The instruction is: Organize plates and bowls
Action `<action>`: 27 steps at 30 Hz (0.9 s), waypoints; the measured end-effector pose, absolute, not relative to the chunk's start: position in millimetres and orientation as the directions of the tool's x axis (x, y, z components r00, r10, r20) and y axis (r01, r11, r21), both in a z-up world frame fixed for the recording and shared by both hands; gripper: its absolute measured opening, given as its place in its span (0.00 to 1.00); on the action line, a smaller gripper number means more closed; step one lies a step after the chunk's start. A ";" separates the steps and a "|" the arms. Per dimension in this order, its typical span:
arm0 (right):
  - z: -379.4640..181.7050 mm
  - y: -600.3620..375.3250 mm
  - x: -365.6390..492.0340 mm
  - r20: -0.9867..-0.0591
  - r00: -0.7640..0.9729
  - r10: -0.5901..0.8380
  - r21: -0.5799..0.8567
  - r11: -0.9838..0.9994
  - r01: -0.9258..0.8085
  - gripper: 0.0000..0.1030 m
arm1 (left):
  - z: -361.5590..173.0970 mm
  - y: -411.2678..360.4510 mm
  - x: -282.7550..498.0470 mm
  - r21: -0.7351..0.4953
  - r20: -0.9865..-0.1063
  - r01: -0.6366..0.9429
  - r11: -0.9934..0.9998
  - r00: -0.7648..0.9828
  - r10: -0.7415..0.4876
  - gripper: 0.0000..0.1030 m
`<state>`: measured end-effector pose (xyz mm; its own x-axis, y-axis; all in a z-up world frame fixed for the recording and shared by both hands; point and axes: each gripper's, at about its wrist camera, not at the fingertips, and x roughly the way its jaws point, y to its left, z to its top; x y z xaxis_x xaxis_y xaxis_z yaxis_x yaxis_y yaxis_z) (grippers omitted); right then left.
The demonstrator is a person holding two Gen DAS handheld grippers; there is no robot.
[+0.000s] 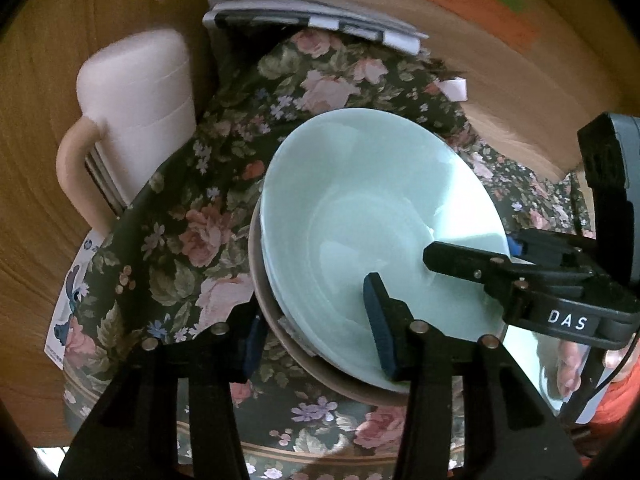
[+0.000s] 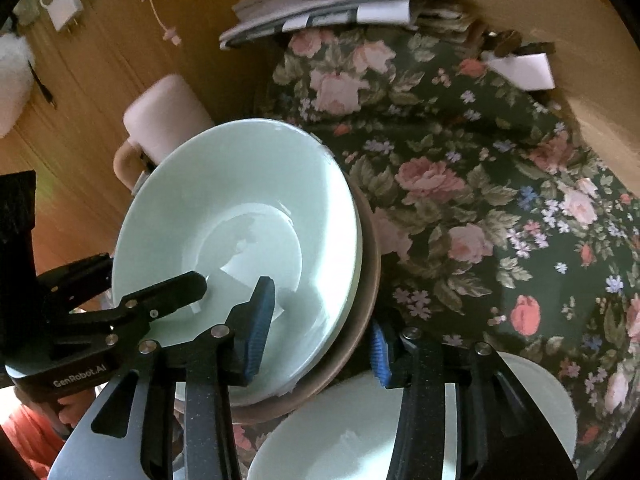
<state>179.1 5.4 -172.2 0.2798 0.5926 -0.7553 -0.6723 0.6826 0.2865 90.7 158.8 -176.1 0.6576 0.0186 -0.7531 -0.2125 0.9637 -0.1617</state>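
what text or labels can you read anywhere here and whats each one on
"DAS": white label on the right gripper, seen from the left wrist view.
"GenRobot.AI": pale lettering on the left gripper, seen from the right wrist view.
Small print on the cartoon card under the floral cloth: too small to read.
Orange and green sticky notes on the wood: nothing readable.
Pale green bowls: no markings.

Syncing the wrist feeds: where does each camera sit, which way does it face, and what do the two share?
Left wrist: on the left gripper, looking steeply down at the stack of pale green bowls; own fingers straddle its near rim; right gripper enters at right.
Right wrist: on the right gripper, looking down at the same stack from its other side; own fingers straddle the rim; left gripper enters at left.
Shared: bowls, floral cloth, pink mug.
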 end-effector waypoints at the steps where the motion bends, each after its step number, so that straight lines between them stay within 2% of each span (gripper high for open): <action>1: -169.5 3.1 178.2 -0.752 0.287 0.593 0.283 0.685 -0.672 0.38 | -173.4 156.9 89.3 -0.162 -0.749 -0.210 0.964 0.663 0.018 0.44; 27: -126.5 -86.1 139.2 -0.686 0.439 0.580 0.266 0.762 -0.590 0.38 | -132.8 80.0 76.3 -0.159 -0.677 -0.053 0.986 0.733 -0.069 0.44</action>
<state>139.2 -86.1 -126.5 0.4390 0.5800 -0.6862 -0.5903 0.7620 0.2664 76.3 80.0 -132.8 0.7332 -0.0692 -0.6765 -0.0535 0.9859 -0.1587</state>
